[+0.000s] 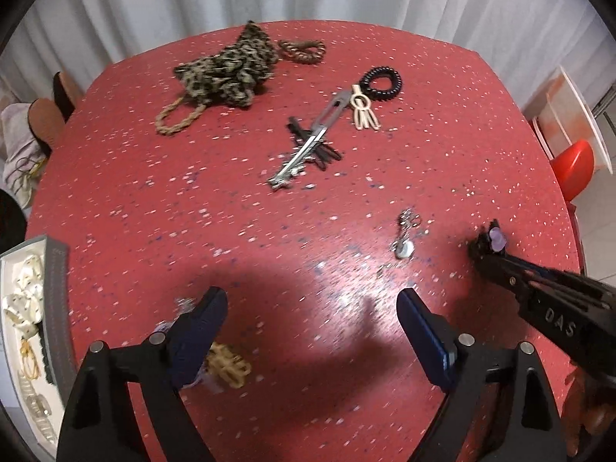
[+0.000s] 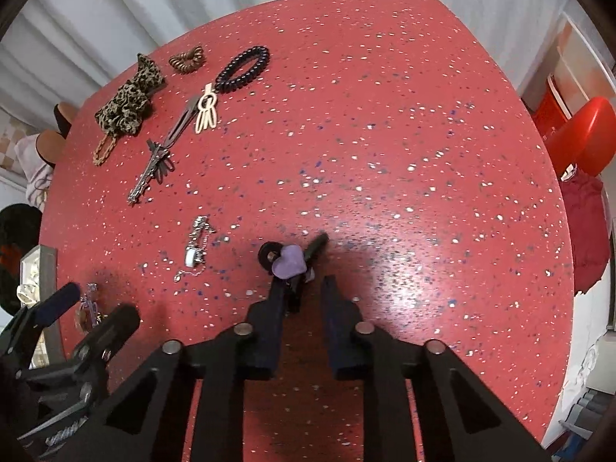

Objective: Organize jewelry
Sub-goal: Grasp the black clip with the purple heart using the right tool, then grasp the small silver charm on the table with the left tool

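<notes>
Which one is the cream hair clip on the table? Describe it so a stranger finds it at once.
Start at the red speckled table and go to its far-left cluster. Beside the black spiral hair tie lies the cream clip, touching a grey snap clip. It is the only pale, open-looped piece among dark neighbours.

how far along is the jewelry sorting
Done: bows and clips already lie in the tray. In hand: the right gripper is around the purple heart clip; the left gripper is open. Left: the leopard scrunchie, black coil tie and silver clip.
</notes>
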{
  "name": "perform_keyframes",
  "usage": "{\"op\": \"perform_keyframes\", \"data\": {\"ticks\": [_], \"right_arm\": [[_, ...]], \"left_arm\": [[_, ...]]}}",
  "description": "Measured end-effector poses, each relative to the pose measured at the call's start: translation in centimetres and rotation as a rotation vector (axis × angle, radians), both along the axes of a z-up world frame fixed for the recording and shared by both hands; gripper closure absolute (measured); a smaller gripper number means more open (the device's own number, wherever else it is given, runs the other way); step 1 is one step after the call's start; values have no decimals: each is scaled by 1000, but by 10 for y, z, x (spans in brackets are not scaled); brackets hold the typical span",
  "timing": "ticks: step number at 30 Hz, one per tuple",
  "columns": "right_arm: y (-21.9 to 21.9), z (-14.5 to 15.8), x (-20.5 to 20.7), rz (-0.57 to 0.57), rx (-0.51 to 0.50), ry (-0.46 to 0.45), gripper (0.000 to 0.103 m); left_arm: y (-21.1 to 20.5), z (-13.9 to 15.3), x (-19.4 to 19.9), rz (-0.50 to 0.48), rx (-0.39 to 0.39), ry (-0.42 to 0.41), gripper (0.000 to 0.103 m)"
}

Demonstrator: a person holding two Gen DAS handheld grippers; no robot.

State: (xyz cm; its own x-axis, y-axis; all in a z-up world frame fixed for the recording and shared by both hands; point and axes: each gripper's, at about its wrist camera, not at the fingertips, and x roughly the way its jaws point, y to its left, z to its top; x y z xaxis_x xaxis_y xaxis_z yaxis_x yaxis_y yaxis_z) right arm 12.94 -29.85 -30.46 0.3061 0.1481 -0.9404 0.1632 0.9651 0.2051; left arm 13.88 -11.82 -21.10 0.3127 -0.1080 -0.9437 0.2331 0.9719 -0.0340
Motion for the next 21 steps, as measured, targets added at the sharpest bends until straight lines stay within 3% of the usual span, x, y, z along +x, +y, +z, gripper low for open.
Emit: {"op": "perform_keyframes", "data": {"ticks": [11,13,21], "right_arm": [[-21,1,-2,-18,37,14,88],[-25,2,-2,-21,43,14,88],[-32,7,-5,3,104,7,87]], "left_arm": [[-32,-19,19,-54,-19,20,18],[-34,-21,20,-59,-17,23,30],[-45,-23,23,-73,-5,17,31]]}}
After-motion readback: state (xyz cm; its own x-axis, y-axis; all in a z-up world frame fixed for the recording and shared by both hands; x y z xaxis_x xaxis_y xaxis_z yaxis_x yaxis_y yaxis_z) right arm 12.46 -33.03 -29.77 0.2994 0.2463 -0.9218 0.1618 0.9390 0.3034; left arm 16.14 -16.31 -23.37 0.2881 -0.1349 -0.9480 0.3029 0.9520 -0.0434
